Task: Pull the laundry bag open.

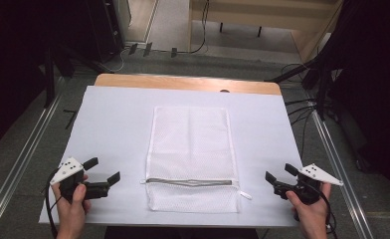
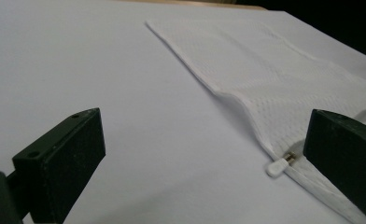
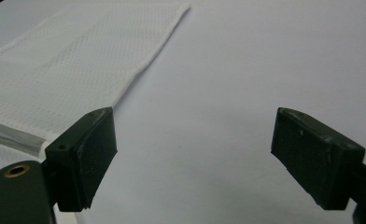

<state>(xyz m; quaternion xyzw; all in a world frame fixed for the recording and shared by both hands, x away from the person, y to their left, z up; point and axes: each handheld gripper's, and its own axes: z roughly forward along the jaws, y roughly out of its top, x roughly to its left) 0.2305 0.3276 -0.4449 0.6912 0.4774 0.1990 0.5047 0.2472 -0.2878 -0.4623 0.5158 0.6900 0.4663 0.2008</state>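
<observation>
A white mesh laundry bag (image 1: 192, 149) lies flat in the middle of the white-covered table (image 1: 113, 124), its grey zipper (image 1: 188, 182) running across near the front end. In the left gripper view a small white pull tab (image 2: 278, 165) sticks out at the bag's near edge. The left gripper (image 1: 102, 170) rests at the front left, open, jaws pointing toward the bag (image 2: 274, 79) and apart from it. At the front right the right gripper (image 1: 279, 172) is open too, aimed at the bag's other side (image 3: 78, 60). Nothing sits between either pair of jaws.
A bare wooden strip (image 1: 183, 82) marks the table's far edge. Metal rails (image 1: 24, 154) run along both sides on the floor, with cables (image 1: 302, 107) and dark stands beyond the right side. A small white tab (image 1: 245, 195) juts from the bag's right front.
</observation>
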